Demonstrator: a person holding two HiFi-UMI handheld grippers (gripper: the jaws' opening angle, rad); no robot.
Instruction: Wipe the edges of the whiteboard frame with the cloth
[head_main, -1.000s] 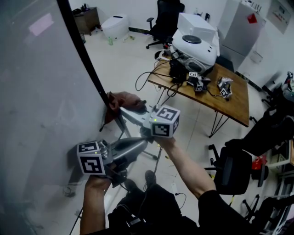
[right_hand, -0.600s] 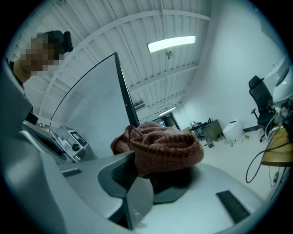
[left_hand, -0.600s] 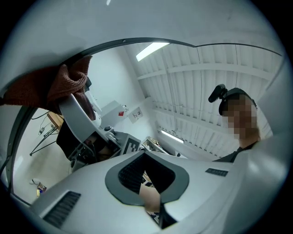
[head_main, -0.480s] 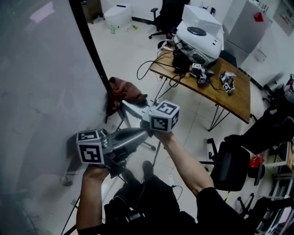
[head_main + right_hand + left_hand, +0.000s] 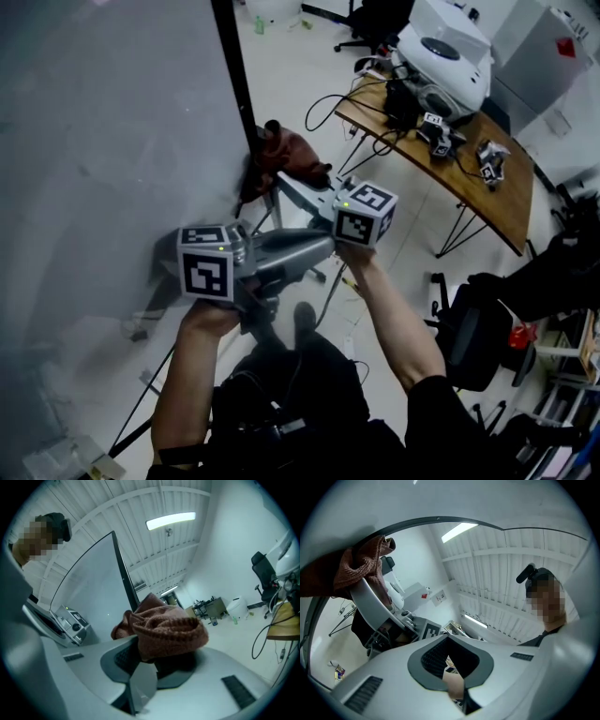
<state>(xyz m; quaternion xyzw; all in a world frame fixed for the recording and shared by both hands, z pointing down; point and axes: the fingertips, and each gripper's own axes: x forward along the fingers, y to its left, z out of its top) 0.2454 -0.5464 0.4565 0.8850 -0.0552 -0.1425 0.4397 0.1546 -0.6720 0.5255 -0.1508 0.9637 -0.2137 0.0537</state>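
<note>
The whiteboard (image 5: 103,141) fills the left of the head view, with its black frame edge (image 5: 234,75) running down its right side. A reddish-brown cloth (image 5: 289,155) is bunched against the lower part of that edge. My right gripper (image 5: 275,185) is shut on the cloth (image 5: 164,625), and the frame (image 5: 124,578) rises just behind it. My left gripper (image 5: 322,247) sits below and beside the right one, shut with nothing between its jaws (image 5: 451,660). From the left gripper view the cloth (image 5: 358,566) shows at the upper left.
A wooden table (image 5: 487,202) with cables and devices stands to the right. A white machine (image 5: 448,52) rests on its far end. Black office chairs (image 5: 473,328) stand at the right and at the back. The board's stand legs (image 5: 141,403) reach across the floor.
The cloth and right gripper have shifted up and right in the head view, still at the frame edge. The left gripper has drawn closer under the right one.
</note>
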